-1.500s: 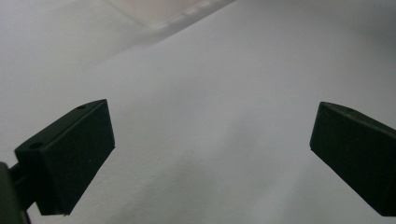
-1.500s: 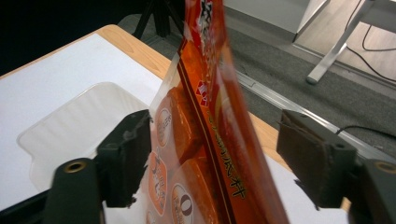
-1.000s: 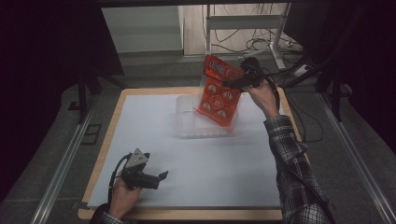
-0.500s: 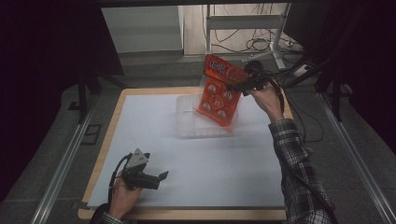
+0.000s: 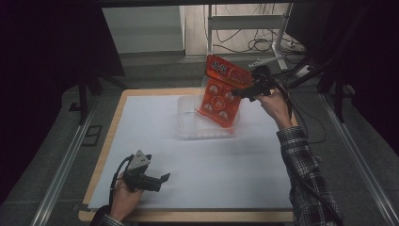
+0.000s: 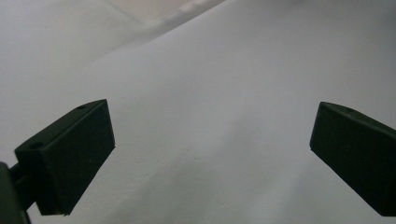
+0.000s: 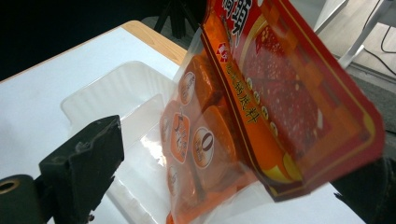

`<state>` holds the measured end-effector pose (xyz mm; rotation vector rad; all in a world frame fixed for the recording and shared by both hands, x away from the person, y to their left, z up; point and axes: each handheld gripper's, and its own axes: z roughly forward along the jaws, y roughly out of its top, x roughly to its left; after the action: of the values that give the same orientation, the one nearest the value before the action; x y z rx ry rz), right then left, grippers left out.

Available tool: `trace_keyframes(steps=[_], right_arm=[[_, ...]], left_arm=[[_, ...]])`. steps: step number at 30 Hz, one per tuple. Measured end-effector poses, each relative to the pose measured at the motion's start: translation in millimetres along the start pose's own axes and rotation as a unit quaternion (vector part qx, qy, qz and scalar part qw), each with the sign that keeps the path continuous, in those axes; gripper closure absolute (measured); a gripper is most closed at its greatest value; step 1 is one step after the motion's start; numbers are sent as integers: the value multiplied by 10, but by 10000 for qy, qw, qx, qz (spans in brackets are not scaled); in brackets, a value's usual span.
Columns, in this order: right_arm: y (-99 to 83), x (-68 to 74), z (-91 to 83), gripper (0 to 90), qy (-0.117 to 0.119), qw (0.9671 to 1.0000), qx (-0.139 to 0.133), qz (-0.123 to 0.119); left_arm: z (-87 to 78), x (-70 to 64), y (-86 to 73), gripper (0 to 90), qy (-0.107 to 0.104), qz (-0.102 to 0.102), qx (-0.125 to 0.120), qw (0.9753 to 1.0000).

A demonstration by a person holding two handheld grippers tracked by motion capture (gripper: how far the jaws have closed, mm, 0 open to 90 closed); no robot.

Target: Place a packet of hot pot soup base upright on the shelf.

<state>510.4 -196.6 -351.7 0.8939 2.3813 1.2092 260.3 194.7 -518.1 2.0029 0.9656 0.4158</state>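
- The right gripper [image 5: 241, 92] holds an orange packet [image 5: 220, 92] by its upper right edge, tilted, in the air above a clear tray [image 5: 188, 123] at the far middle of the table [image 5: 113, 122].
- In the right gripper view the packet [image 7: 261, 107] crosses the space between the jaws; the left jaw stands clear of it and the right one is mostly hidden behind the film, so the exact pinch point is hard to make out, though the packet hangs from this gripper and nothing else bears it.
- The packet's lower end dips toward the tray [image 7: 116, 93], which looks to have nothing else in it; whether the bottom edge already touches the tray floor cannot be told.
- The left gripper [image 5: 157, 181] rests low at the near left of the white sheet [image 5: 211, 179], well apart from the tray; its jaws are spread wide with nothing between them, as the left gripper view shows over bare sheet [image 6: 210, 116].
- Judged progress: pickup and carry look done, and the packet is over its likely target.
- Left to do, by this reading: lower it, lay it flat inside the tray, and let go.
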Motion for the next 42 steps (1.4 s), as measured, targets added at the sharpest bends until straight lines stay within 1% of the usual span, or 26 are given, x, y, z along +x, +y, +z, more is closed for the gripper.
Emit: trace_keyframes(steps=[3, 7, 14, 19, 24, 26, 32, 34, 42], right_arm=[[-34, 7, -44, 39, -29, 10000, -30, -14], [-92, 21, -90, 35, -75, 10000, 9, -9], [-159, 53, -128, 8, -53, 9999, 78, 32], [-245, 96, -175, 6, -75, 9998, 162, 0], [-304, 142, -194, 4, -84, 9998, 177, -32], [-330, 163, -202, 3, -83, 9999, 145, -32], [-419, 254, -217, 0, 33, 10000, 61, 7], [-435, 272, -218, 0, 41, 10000, 47, -17], [-543, 371, -257, 0, 66, 9999, -128, 57]], left_arm=[[-1, -1, 0, 0, 0, 2, -5, 10000], [2, -6, 0, 0, 2, 8, -4, 10000], [0, -8, 0, 0, 14, 19, -11, 10000], [3, -12, 1, 0, 30, 47, -12, 10000], [5, -16, 0, 0, 46, 68, -12, 10000], [5, -16, -1, 0, 54, 70, -14, 10000], [4, -19, -1, 0, 75, 96, -27, 9999], [5, -23, -2, 0, 90, 122, -38, 9999], [15, -37, -4, 0, 105, 181, -36, 9998]])
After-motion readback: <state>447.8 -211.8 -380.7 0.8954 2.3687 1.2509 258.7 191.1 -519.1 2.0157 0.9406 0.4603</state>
